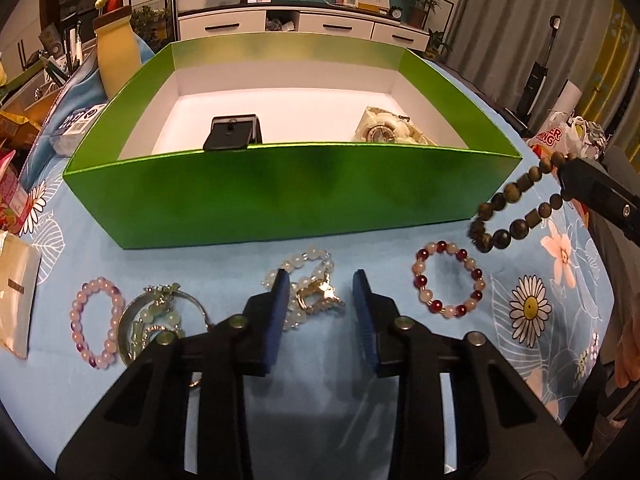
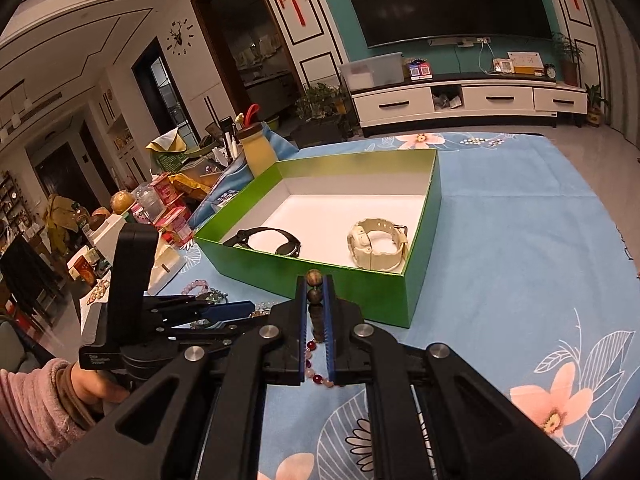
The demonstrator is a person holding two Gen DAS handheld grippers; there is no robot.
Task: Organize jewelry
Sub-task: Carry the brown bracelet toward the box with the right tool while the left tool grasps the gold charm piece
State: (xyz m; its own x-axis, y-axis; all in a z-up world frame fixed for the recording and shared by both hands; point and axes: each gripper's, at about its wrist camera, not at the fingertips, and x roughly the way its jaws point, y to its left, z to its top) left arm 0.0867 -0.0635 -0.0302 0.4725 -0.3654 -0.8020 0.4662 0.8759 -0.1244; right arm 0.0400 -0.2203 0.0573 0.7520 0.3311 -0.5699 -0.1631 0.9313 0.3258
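The right hand-held gripper pinches a dark wooden bead bracelet just before the green box's glossy near wall. The left hand-held gripper, jaws spread, straddles a clear bead bracelet; smooth blue floral cloth lies open rightward.

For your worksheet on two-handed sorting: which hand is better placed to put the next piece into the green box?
Right. The right gripper is shut on the dark bead bracelet, lifted beside the green box. The left gripper only straddles the clear bead bracelet on the cloth.
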